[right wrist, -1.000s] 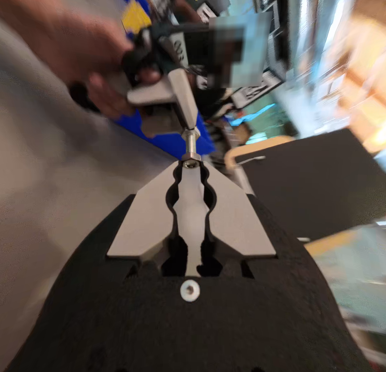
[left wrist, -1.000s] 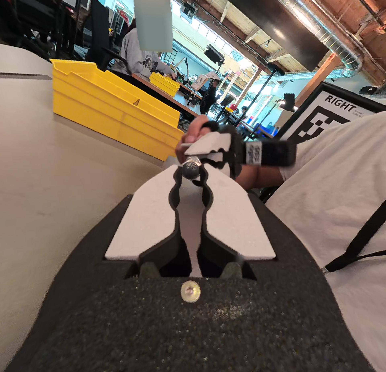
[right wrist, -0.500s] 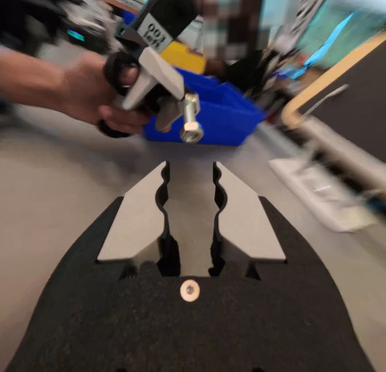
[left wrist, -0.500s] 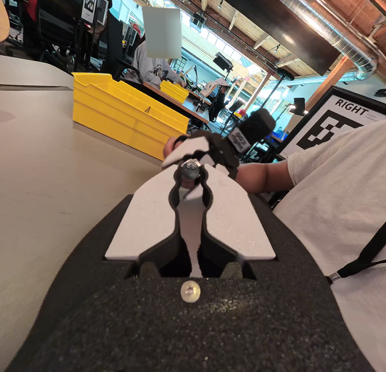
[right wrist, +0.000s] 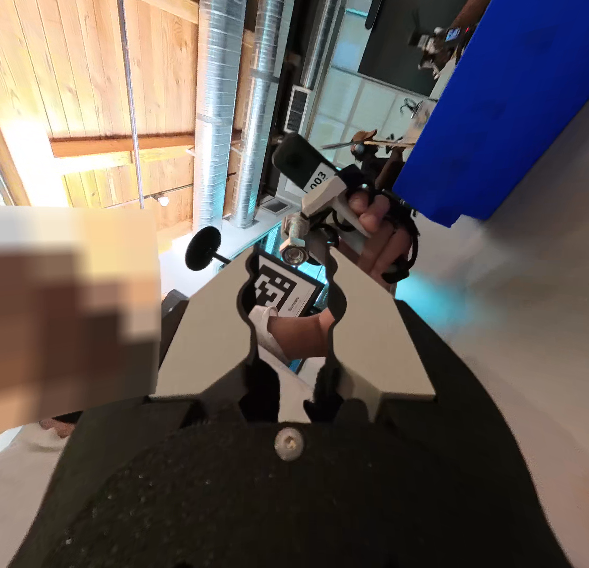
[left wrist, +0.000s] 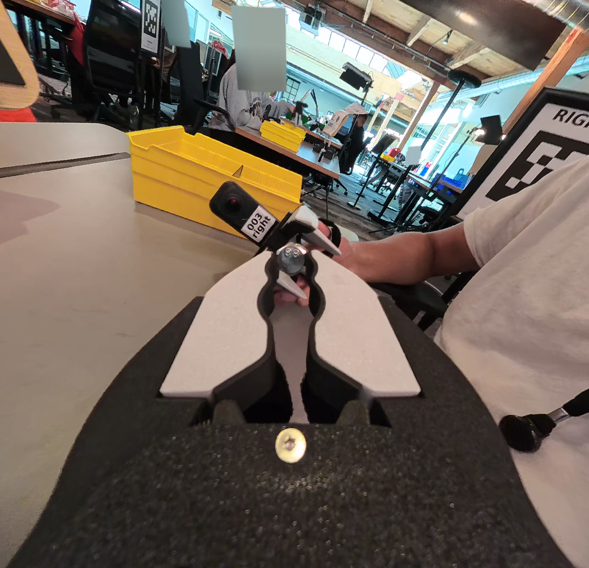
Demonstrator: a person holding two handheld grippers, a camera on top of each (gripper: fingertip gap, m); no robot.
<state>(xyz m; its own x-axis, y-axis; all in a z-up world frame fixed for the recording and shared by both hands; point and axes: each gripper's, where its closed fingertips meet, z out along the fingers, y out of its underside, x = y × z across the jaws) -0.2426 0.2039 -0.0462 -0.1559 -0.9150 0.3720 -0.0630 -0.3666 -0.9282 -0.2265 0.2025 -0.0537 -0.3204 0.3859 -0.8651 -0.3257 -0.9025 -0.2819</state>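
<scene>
You are working over a pale table carrying a yellow bin, with a blue bin at the edge of the right wrist view. Your left gripper is clamping a silver bolt by its head at the very fingertips, and in the right wrist view a nut is sitting on the bolt's threaded end, which points toward your right gripper. That right gripper is standing spread and holding nothing, its tips near the nut.
</scene>
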